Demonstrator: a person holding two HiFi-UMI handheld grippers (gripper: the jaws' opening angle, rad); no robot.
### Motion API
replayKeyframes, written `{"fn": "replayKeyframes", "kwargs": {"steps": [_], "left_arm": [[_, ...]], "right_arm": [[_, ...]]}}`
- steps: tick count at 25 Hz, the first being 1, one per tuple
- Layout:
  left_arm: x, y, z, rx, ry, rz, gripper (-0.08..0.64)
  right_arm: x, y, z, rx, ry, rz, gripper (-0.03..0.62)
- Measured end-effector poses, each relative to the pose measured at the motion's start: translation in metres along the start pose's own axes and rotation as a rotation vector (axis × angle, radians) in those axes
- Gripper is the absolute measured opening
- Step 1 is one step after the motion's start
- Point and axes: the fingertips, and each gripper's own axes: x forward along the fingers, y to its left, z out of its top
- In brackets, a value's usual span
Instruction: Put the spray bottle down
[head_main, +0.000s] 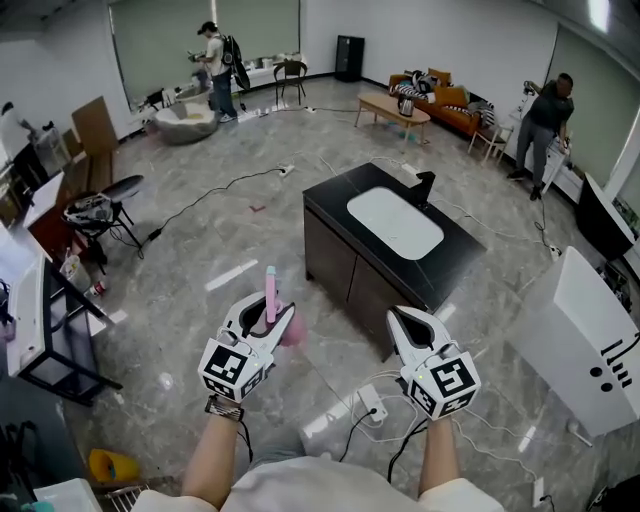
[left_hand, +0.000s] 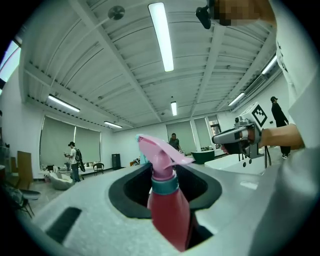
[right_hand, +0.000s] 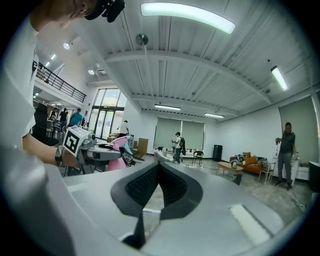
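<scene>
A pink spray bottle with a teal collar and a pink trigger head stands upright in my left gripper, held in the air above the floor, left of the black counter. In the left gripper view the bottle's body sits between the jaws, which are shut on it, with the spray head sticking up past them. My right gripper hovers to the right at about the same height. In its own view the right gripper is shut with nothing in it, its tips touching.
A black counter with a white sink basin and a black tap stands just ahead. Cables and a power strip lie on the floor below. A white cabinet is at the right and a dark rack at the left. People stand far off.
</scene>
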Motion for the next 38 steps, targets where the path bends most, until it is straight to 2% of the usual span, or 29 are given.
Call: {"fn": "replayKeyframes", "kwargs": {"steps": [5,12,17,22,26,38], "left_arm": [[0.015,0.011,-0.002,0.01,0.023,0.024,0.153],[0.066,0.048,-0.02,0.041,0.051,0.0,0.153],[0.117,0.102,-0.03,0.058,0.049,-0.035,0.153],[0.174,0.159,-0.026,0.063,0.044,-0.075,0.153],[0.209,0.208,-0.03,0.056,0.043,-0.079,0.153],[0.289,0.305,-0.052,0.047,0.049,-0.124,0.153]], "right_arm": [[0.011,-0.021,0.013,0.021,-0.074,0.008,0.008],[0.07,-0.047,0.004,-0.005,-0.065,0.05,0.007],[0.14,-0.077,0.003,0.005,-0.068,0.041,0.006],[0.212,-0.113,0.017,0.013,-0.07,0.031,0.006],[0.264,-0.135,0.02,0.034,-0.069,0.03,0.006],[0.372,-0.188,0.017,0.045,-0.062,-0.046,0.008]]}}
